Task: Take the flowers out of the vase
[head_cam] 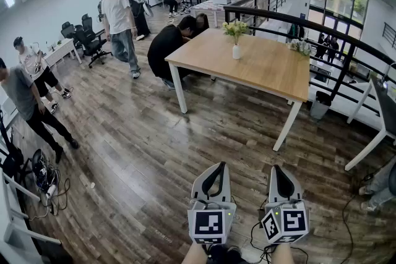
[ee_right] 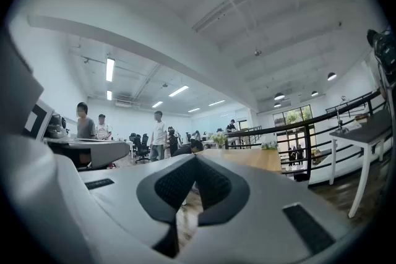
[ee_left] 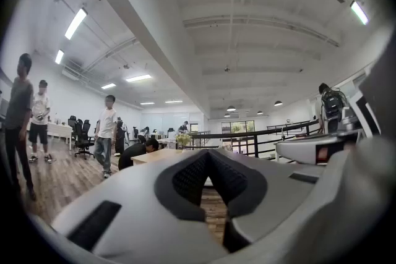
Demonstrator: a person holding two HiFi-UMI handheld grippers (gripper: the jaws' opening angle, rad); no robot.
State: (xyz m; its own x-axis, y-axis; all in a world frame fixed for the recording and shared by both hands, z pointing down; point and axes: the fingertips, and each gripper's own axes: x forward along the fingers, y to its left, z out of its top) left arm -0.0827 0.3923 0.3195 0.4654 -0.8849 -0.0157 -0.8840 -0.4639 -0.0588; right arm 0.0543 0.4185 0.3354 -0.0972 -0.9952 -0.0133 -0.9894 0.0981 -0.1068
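A small white vase (head_cam: 236,51) holding pale flowers (head_cam: 236,28) stands near the far edge of a wooden table (head_cam: 260,68) with white legs, several steps ahead of me. A second loose bunch of flowers (head_cam: 301,46) lies at the table's right edge. My left gripper (head_cam: 221,164) and right gripper (head_cam: 276,167) hang side by side low over the floor, far short of the table, both shut and empty. The flowers (ee_left: 182,138) show tiny beyond the closed tips of the left gripper (ee_left: 208,153). They appear again as flowers (ee_right: 219,138) past the right gripper (ee_right: 195,157).
A person in black (head_cam: 166,46) crouches at the table's left end and another person (head_cam: 119,18) walks behind. Two people (head_cam: 28,93) stand at the left. A black railing (head_cam: 337,37) runs behind the table. A white table (head_cam: 377,114) stands at the right, cables (head_cam: 43,179) at the left.
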